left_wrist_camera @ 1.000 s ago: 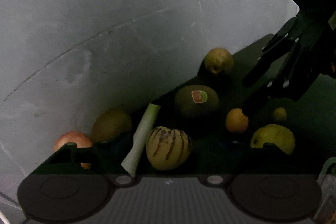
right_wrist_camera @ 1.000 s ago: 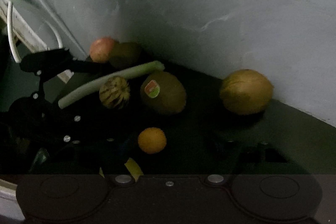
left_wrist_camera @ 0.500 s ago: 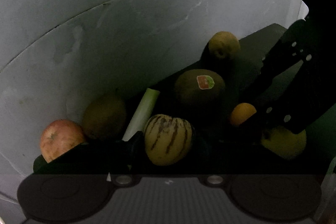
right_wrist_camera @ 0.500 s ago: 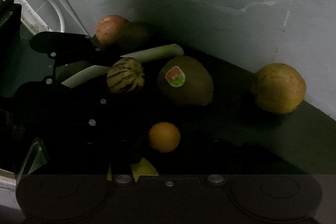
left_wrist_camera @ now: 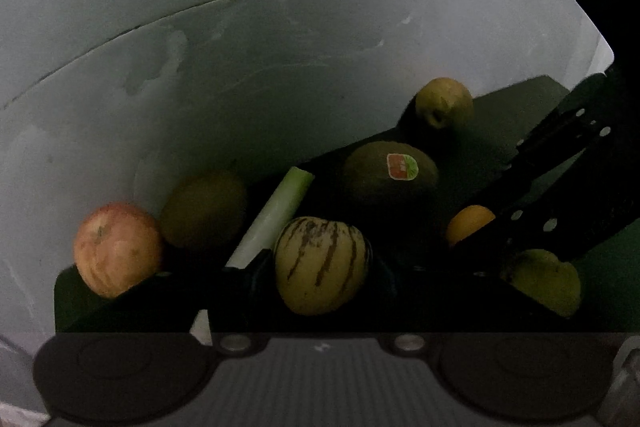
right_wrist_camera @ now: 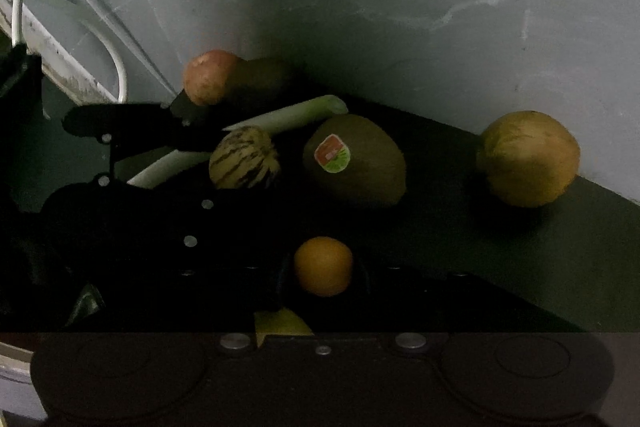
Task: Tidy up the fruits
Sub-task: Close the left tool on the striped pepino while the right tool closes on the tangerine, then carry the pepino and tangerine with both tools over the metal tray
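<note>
**Both grippers closing in on their first fruits**

The left gripper (left_wrist_camera: 324, 267) is sitting with its fingers spread wide, one on each side of the striped melon (left_wrist_camera: 322, 263), and I cannot tell whether the pads are touching the skin. The right gripper (right_wrist_camera: 322, 267) is likewise standing wide around the small orange (right_wrist_camera: 323, 265), its dark fingers barely readable against the dark green tabletop (right_wrist_camera: 500, 259). Neither fruit is looking lifted; both are resting on the surface.

The step in hand appears to be the approach to a double pick, with sorting itself not yet begun. The other pieces are lying scattered: a red apple (left_wrist_camera: 116, 249) and a brownish fruit (left_wrist_camera: 204, 209) against the wall, a pale green stalk (left_wrist_camera: 276, 211) leaning between them and the melon, a stickered kiwi (left_wrist_camera: 390, 179) in the middle, a round yellow fruit (right_wrist_camera: 528, 159) well apart by the wall, and a yellow-green fruit (left_wrist_camera: 544, 281) partly under the right gripper's body.

The next move is calling for a gentle close on each fruit. The stalk is lying just beside the melon and could be dragged along.
</note>
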Action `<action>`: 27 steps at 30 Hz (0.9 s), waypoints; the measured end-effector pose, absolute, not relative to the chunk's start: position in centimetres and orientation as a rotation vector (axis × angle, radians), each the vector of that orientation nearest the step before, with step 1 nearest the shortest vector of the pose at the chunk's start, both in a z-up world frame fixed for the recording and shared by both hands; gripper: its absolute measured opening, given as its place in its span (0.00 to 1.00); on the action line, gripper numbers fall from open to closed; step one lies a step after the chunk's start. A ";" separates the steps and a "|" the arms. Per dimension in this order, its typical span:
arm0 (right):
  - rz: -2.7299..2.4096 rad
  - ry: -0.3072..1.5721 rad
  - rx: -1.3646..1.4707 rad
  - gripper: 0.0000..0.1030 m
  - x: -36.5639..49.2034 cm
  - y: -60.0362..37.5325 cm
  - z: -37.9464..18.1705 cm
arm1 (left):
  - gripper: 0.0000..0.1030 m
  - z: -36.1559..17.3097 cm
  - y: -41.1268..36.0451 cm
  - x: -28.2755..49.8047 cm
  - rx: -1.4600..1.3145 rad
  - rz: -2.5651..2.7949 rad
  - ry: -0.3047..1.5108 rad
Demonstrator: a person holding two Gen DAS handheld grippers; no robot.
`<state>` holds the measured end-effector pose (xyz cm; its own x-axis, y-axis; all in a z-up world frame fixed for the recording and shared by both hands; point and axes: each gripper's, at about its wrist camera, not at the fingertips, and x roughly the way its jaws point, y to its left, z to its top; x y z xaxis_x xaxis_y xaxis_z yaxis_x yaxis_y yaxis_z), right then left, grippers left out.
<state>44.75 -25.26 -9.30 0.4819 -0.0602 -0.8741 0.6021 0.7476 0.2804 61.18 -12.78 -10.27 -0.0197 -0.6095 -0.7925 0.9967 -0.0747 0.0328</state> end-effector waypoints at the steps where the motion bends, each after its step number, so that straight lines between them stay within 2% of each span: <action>1: -0.440 0.989 0.625 0.34 44.4 -25.4 -9.1 | 0.55 -10.4 -12.6 61.2 0.755 -1.498 0.672; 14: -0.420 0.898 0.618 0.34 42.6 -24.2 -6.0 | 0.55 -8.6 -9.2 61.0 0.598 -1.429 0.709; 27: -0.227 0.892 0.534 0.34 44.8 -17.5 -3.3 | 0.55 -5.1 -1.1 60.7 0.526 -1.304 0.694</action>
<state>44.83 -17.47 -3.26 0.6148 0.0300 -0.7881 0.4031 0.8470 0.3466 60.72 -1.14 -5.14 0.1155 -0.6834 -0.7209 0.9797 0.1983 -0.0310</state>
